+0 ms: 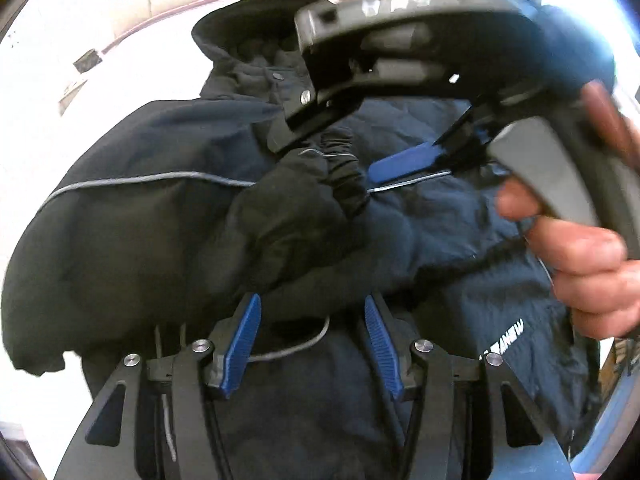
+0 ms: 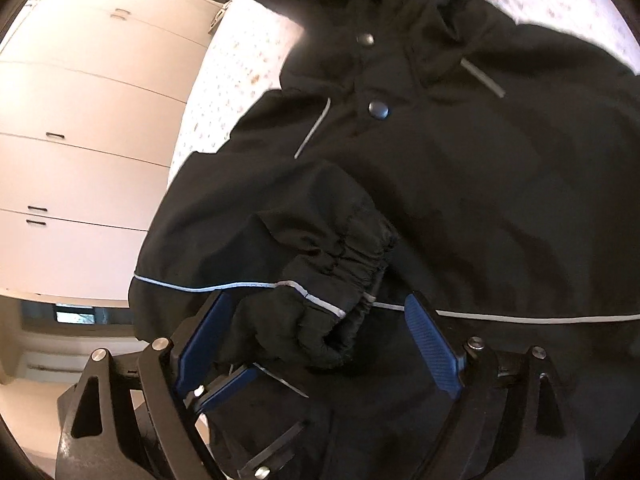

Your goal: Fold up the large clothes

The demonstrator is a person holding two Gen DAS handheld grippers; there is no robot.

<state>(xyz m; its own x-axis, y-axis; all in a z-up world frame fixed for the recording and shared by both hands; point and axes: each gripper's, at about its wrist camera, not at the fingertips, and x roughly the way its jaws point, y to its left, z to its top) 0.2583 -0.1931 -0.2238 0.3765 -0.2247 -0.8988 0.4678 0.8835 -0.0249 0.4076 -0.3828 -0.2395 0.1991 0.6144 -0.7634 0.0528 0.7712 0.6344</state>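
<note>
Dark hooded jacket spread on a pale bed, one sleeve folded over its front, both grippers at it.

The jacket (image 1: 132,216) lies with its hood (image 1: 244,28) at the far end and a white cabinet (image 2: 92,120) off to the left. The sleeve cuff (image 2: 352,264) rests on the chest. The left gripper (image 1: 312,344) stands with jaws wide apart over the near hem, gripping nothing. The right gripper (image 2: 320,344) is also spread wide, its blue pads either side of the cuff, not closed on it.
</note>
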